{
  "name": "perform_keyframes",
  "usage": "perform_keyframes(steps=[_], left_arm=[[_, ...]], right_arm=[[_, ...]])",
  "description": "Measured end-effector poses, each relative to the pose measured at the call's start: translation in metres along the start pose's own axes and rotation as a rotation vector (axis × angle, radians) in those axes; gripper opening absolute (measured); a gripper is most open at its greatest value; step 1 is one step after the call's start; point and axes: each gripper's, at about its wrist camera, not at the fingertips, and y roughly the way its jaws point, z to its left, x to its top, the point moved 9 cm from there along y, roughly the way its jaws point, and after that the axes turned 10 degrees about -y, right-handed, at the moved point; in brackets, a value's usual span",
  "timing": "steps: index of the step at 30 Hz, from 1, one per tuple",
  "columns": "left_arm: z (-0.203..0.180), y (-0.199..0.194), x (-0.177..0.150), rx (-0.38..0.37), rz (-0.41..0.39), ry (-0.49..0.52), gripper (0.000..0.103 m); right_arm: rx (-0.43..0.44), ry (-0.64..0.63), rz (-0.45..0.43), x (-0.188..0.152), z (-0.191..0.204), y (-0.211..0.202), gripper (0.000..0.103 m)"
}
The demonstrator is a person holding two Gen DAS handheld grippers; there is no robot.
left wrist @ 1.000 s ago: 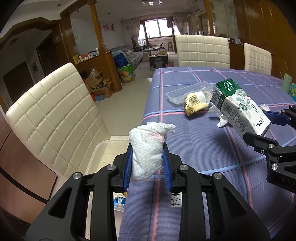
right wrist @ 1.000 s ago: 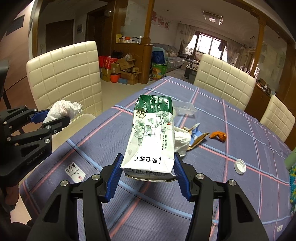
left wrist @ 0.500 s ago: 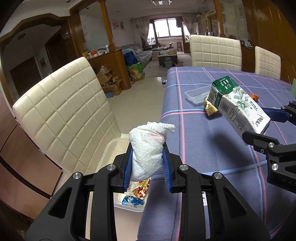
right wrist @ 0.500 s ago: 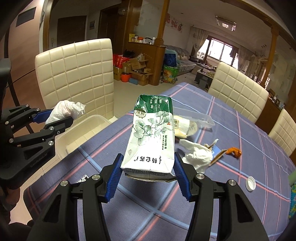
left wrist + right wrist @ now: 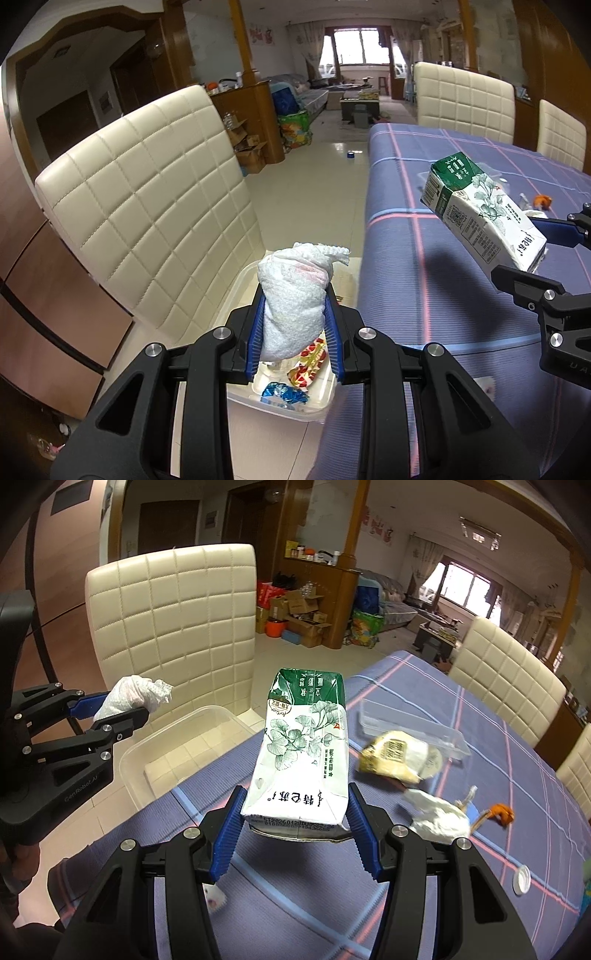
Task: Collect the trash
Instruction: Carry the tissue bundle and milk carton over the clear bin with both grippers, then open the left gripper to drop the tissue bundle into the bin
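Note:
My left gripper is shut on a crumpled white tissue wad, held above a clear plastic bin on the chair seat beside the table; the bin holds a few colourful wrappers. The right gripper is shut on a green-and-white milk carton, held in the air over the table's left edge. In the right wrist view the left gripper with the tissue sits at the left, above the bin. The carton shows at the right of the left wrist view.
On the purple striped tablecloth lie a clear tray, a yellow food wrapper, a crumpled white tissue, an orange scrap and a white cap. Cream quilted chairs stand around the table.
Both grippers have shifted left toward the table's edge with their loads. The bin with wrappers has come into sight below the tissue. Neither grip changed.

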Motion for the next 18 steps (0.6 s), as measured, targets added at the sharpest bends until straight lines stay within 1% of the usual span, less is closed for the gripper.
perform_keyframes(steps=[6, 11, 14, 15, 18], left_arm=[[0.017, 0.013, -0.001, 0.025, 0.018, -0.023, 0.030], [0.025, 0.023, 0.000, 0.032, 0.033, -0.036, 0.030], [0.026, 0.028, 0.000, 0.029, 0.042, -0.035, 0.030], [0.027, 0.029, 0.000, 0.029, 0.043, -0.035, 0.033], [0.026, 0.034, 0.002, 0.028, 0.044, -0.038, 0.033]], right_arm=[[0.019, -0.032, -0.006, 0.016, 0.009, 0.014, 0.053], [0.030, -0.056, -0.007, 0.027, 0.016, 0.025, 0.053], [0.033, -0.063, -0.006, 0.030, 0.017, 0.030, 0.053], [0.033, -0.064, -0.005, 0.031, 0.018, 0.031, 0.053], [0.035, -0.063, -0.002, 0.032, 0.016, 0.036, 0.053]])
